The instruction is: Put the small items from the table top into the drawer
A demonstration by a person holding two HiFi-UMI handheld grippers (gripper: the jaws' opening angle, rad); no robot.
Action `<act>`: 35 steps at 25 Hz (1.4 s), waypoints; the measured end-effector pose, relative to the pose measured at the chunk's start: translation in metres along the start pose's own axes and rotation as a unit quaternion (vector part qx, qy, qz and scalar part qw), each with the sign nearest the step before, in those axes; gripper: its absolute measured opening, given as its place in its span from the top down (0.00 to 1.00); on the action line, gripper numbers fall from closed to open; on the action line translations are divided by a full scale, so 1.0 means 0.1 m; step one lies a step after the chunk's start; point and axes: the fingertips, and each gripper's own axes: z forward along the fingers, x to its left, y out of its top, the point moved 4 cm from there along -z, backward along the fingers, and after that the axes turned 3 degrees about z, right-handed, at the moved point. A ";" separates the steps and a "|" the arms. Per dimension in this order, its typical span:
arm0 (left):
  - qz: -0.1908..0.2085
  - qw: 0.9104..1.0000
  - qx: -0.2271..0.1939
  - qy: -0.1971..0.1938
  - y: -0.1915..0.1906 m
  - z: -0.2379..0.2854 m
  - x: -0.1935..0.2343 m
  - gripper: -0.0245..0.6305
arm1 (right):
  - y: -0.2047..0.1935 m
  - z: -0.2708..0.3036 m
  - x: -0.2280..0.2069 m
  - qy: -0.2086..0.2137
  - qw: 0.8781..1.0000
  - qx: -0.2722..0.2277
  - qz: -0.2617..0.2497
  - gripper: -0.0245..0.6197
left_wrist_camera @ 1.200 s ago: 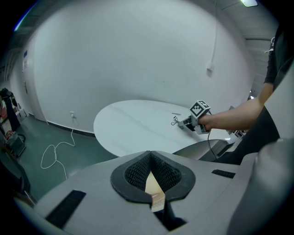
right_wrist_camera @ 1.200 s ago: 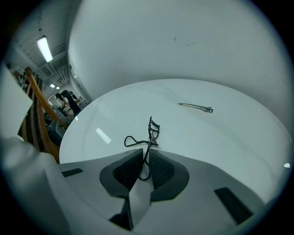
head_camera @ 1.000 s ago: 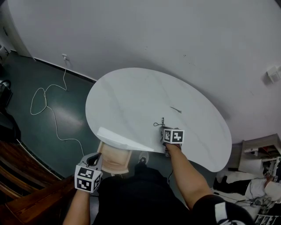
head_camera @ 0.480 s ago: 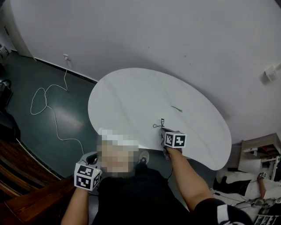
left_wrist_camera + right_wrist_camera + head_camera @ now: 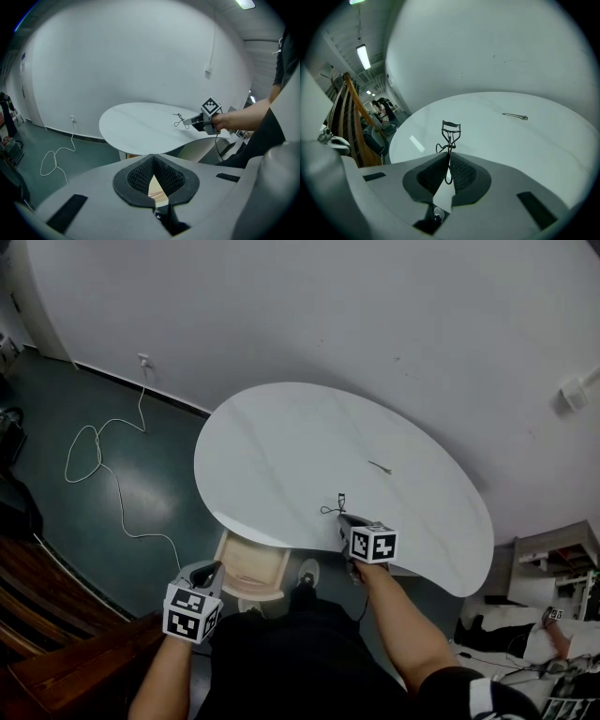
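Right gripper view: shows the right gripper (image 5: 449, 158) pinched narrow on the handle loops of the eyelash curler (image 5: 450, 133). Has the curler's long axis running straight out from the jaws toward the far side of the table (image 5: 501, 145), curved clamp end outermost. Cannot tell whether lifted or touching the table top. Leaves a hairpin (image 5: 515, 116) farther in on the table, well apart, lying crosswise.

Head view: finds the drawer (image 5: 251, 570) pulled open under the table's near edge, toward its left end, with nothing made out inside. Places the left gripper (image 5: 212, 570) off the table, just below that same edge, pads closed to a sliver and empty.

Likely next: carry the curler back over the table's near edge, then leftward and down into the drawer, using the hand already holding it.
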 end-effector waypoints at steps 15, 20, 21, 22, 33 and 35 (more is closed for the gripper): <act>-0.032 0.999 -0.003 0.018 -0.38 -0.25 0.10 0.94 | -0.58 0.27 1.42 0.137 0.982 0.071 -0.105 0.93; -0.055 0.998 -0.011 0.026 -0.50 -0.35 0.09 0.94 | -0.80 0.39 1.78 0.165 0.969 0.102 -0.150 0.93; -0.057 0.998 -0.012 0.027 -0.51 -0.36 0.08 0.94 | -0.85 0.41 1.84 0.169 0.966 0.110 -0.160 0.93; -0.059 0.998 -0.013 0.027 -0.52 -0.38 0.06 0.94 | -0.91 0.44 1.89 0.173 0.962 0.118 -0.173 0.93; -0.086 0.995 0.005 0.054 -0.88 -0.60 0.06 0.94 | -1.59 1.06 2.23 0.164 0.899 0.211 -0.348 0.93; -0.095 0.993 0.007 0.062 -0.93 -0.63 0.08 0.94 | -1.64 1.19 2.25 0.163 0.893 0.220 -0.356 0.93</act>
